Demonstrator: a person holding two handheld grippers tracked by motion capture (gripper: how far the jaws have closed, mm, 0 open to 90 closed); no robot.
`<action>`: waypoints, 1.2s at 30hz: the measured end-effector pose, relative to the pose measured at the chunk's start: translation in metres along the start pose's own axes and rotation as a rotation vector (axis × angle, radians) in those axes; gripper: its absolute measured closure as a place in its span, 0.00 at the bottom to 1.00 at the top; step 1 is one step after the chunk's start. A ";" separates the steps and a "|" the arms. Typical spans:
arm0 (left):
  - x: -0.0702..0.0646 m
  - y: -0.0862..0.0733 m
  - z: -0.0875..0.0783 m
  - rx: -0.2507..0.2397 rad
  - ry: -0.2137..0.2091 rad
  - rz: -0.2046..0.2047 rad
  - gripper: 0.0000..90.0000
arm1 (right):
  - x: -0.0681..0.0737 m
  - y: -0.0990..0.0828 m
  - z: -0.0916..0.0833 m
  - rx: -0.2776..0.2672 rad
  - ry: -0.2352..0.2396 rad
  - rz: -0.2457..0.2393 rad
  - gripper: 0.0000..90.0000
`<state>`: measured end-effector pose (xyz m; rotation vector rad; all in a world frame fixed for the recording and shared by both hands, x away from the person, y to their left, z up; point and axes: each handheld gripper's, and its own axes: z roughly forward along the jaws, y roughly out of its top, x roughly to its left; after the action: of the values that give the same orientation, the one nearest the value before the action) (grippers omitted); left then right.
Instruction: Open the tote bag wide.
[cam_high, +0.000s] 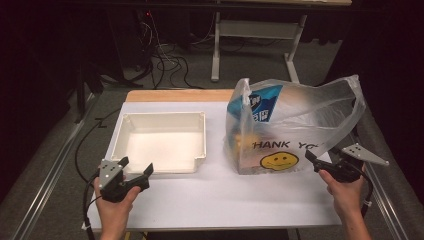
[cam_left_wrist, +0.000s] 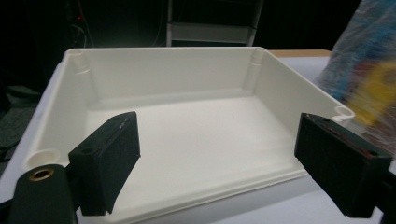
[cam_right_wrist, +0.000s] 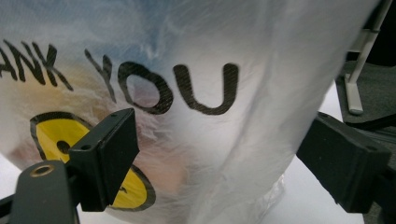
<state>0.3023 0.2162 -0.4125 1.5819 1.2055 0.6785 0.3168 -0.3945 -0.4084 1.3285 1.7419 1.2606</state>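
The high view looks forward and down over the white table (cam_high: 210, 195). The left gripper view faces the empty white plastic tray (cam_left_wrist: 187, 140) closely. The right gripper view sits close against the translucent "THANK YOU" smiley plastic bag (cam_right_wrist: 243, 130). Both objects appear in the high view.

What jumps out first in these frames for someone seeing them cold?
The translucent plastic bag printed THANK YOU with a yellow smiley face stands on the table's right half, packaged goods showing inside. Left of it sits an empty white tray. The left gripper is open before the tray; the right gripper is open at the bag.
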 end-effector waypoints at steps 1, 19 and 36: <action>0.007 -0.002 -0.002 0.001 0.014 -0.018 0.17 | 0.001 -0.001 0.001 0.005 0.004 -0.002 0.17; 0.015 -0.012 0.005 0.024 -0.006 -0.020 0.17 | 0.012 -0.023 -0.025 -0.015 -0.035 -0.013 0.11; 0.033 -0.025 0.012 0.077 -0.031 -0.040 0.16 | 0.003 -0.072 -0.047 0.085 -0.111 0.053 0.16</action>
<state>0.3146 0.2430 -0.4441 1.6214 1.2503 0.5859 0.2484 -0.4097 -0.4574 1.4740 1.7089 1.1295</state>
